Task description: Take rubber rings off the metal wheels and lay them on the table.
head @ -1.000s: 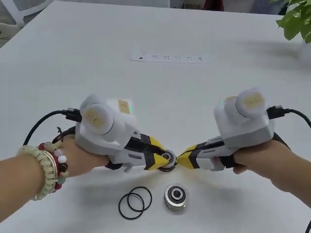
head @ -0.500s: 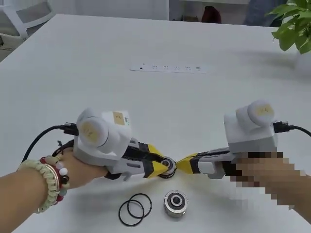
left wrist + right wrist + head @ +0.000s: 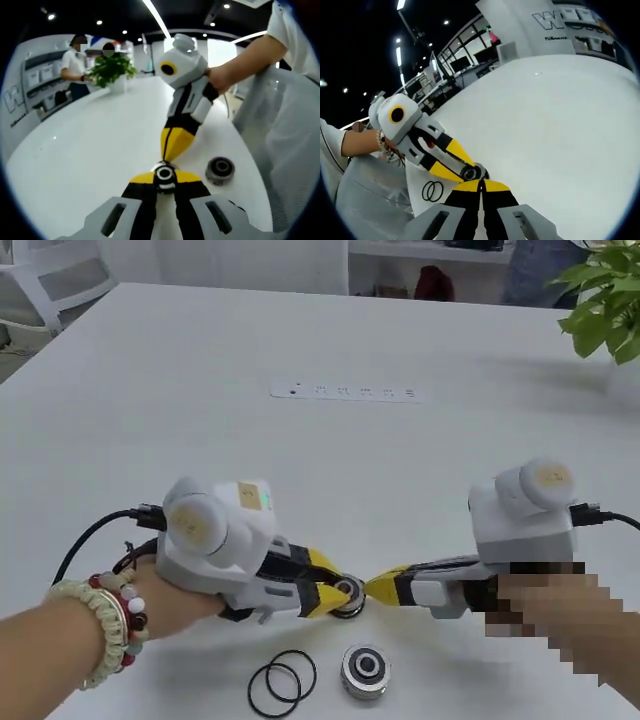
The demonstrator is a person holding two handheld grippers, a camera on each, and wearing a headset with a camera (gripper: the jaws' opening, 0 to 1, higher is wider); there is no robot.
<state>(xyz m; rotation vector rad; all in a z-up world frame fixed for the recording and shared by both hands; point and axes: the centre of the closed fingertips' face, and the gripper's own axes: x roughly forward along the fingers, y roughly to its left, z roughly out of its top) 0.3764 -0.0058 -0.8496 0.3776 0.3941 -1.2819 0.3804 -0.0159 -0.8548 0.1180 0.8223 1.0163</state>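
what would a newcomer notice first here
Two yellow-tipped grippers meet nose to nose low in the head view. The left gripper is clamped on a small metal wheel, and the right gripper, jaws closed, meets it with its tip. Nearer the person on the white table lie two overlapping rubber rings beside a second metal wheel.

The white counter looks smooth and matt. The left tongs and right tongs have glossy yellow-and-black plastic tips and satin white plastic housings. Between them, the small round metal wheel shines polished silver. Just below the tongs, a second silver metal wheel gleams beside two thin matt black rubber rings.
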